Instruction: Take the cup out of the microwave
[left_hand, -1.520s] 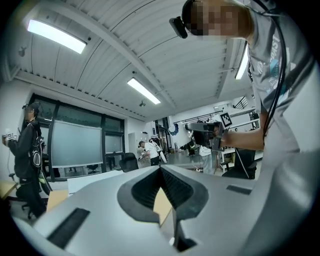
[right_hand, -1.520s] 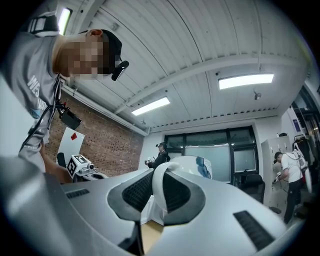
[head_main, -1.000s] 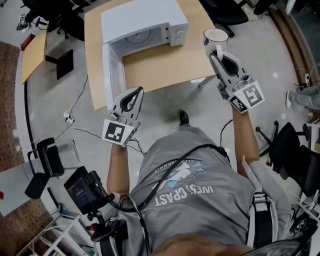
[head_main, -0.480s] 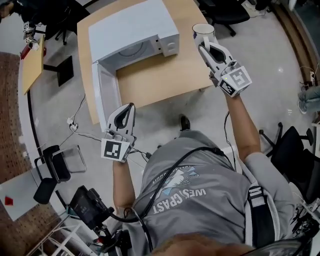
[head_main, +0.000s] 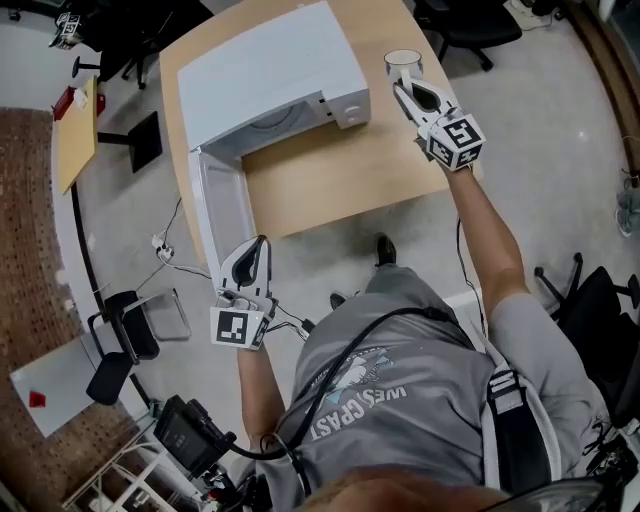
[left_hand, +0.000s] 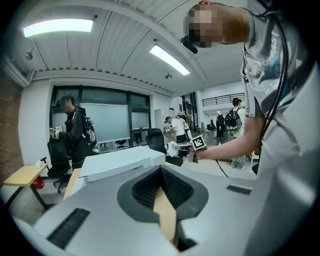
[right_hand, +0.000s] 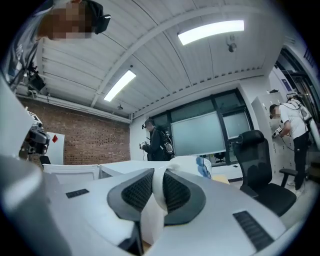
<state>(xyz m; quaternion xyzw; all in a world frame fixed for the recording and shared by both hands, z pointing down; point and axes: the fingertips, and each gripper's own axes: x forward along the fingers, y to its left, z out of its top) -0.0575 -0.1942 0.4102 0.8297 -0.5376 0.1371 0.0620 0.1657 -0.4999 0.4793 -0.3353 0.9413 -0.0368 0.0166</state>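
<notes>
Already outside the microwave (head_main: 265, 75), the cup (head_main: 403, 62) sits at the far right end of the wooden surface (head_main: 330, 170), just beside the oven's control side. Whether its base touches the surface cannot be told, nor what it holds; only a pale rim and inside show from above.

The right hand-held gripper (head_main: 404, 86) points at the cup from the person's side. Its jaws are closed on the cup's white handle (right_hand: 156, 200), and the cup's body, with a blue print, rises just beyond the pads.

The microwave's door (head_main: 222, 215) stands swung open toward the person, past the surface's near edge.

The left hand-held gripper (head_main: 261, 243) hangs near that door's outer end, above the floor (head_main: 130, 230), well apart from the cup. Its jaws meet at the tips with nothing between them.
</notes>
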